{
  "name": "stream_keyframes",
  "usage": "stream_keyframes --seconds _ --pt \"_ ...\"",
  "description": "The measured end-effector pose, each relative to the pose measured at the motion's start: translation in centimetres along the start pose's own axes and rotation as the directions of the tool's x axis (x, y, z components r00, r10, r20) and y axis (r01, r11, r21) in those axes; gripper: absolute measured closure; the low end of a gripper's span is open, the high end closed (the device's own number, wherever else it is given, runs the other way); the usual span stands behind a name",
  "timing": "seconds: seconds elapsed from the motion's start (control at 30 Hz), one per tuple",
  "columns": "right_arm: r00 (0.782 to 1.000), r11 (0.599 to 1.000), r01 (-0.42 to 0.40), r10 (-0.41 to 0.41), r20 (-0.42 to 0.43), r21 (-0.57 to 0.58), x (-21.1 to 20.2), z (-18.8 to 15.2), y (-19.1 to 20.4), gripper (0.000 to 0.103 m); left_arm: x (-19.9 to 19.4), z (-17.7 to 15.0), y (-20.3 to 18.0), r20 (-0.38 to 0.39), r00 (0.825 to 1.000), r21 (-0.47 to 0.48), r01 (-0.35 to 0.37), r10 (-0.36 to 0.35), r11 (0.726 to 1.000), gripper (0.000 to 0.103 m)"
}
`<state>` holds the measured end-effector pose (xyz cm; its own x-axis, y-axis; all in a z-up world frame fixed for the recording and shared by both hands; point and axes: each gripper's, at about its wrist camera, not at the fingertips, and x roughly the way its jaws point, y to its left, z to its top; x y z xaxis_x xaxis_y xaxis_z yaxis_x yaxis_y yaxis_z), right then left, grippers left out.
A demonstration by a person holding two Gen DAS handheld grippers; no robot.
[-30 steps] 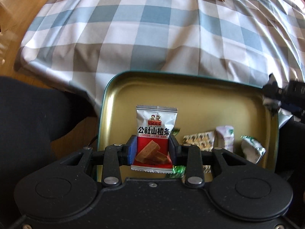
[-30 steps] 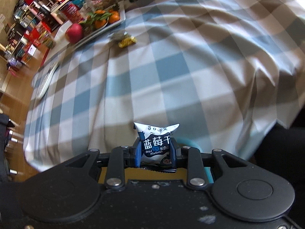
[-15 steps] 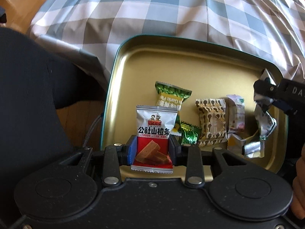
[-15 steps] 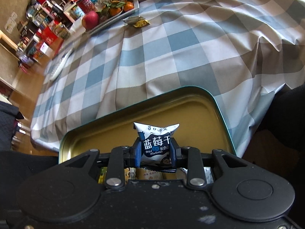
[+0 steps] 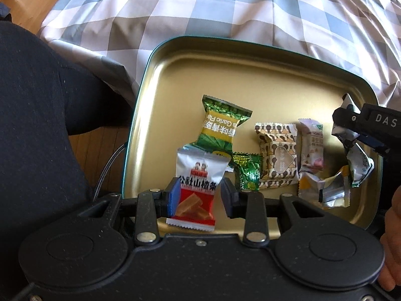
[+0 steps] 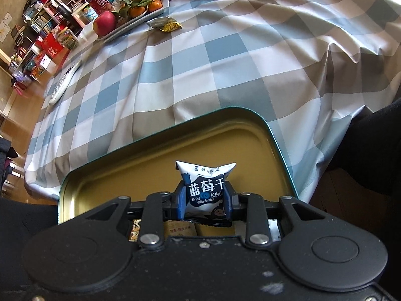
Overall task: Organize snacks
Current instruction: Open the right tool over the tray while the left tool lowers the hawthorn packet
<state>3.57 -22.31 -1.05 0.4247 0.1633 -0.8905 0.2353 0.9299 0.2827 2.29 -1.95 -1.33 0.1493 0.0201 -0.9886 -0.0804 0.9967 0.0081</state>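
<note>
A gold tray with a teal rim (image 5: pixel 225 75) lies at the table's near edge and holds several wrapped snacks. Among them are a green garlic-pea packet (image 5: pixel 220 128), a brown patterned one (image 5: pixel 278 160) and a pink-white one (image 5: pixel 310 145). My left gripper (image 5: pixel 200 195) hangs over the tray's near left part. A white-and-red hawthorn packet (image 5: pixel 195 188) sits tilted between its fingers, leaning on the left pad with a gap at the right pad. My right gripper (image 6: pixel 205 195) is shut on a dried blueberry packet (image 6: pixel 205 188) above the tray (image 6: pixel 150 165). It also shows over the tray's right edge as the right gripper (image 5: pixel 344 123).
The blue-grey checked cloth (image 6: pixel 225 57) covers the table beyond the tray. At the far side stand a fruit tray with an apple (image 6: pixel 104 22), a yellow snack packet (image 6: pixel 166 25) and a remote (image 6: pixel 64 80). A person's dark-clad leg (image 5: pixel 37 125) is left of the tray.
Both grippers came back from over the cloth and down over the tray. The hawthorn packet has tipped leftward and come off the left gripper's right pad.
</note>
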Motion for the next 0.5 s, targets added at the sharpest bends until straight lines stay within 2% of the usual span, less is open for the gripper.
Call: stream_keyframes --seconds 0.27,0.5 --pt "0.998 0.998 -0.060 0.060 -0.002 0.022 -0.09 -0.01 -0.24 0.070 -0.10 -0.24 -0.39 -0.005 1.000 0.012 0.004 -0.003 1.000 0.059" --pt "0.998 0.998 -0.061 0.060 0.008 0.025 -0.16 -0.02 -0.15 0.070 0.06 -0.25 -0.35 -0.018 1.000 0.019 0.003 -0.003 1.000 0.059"
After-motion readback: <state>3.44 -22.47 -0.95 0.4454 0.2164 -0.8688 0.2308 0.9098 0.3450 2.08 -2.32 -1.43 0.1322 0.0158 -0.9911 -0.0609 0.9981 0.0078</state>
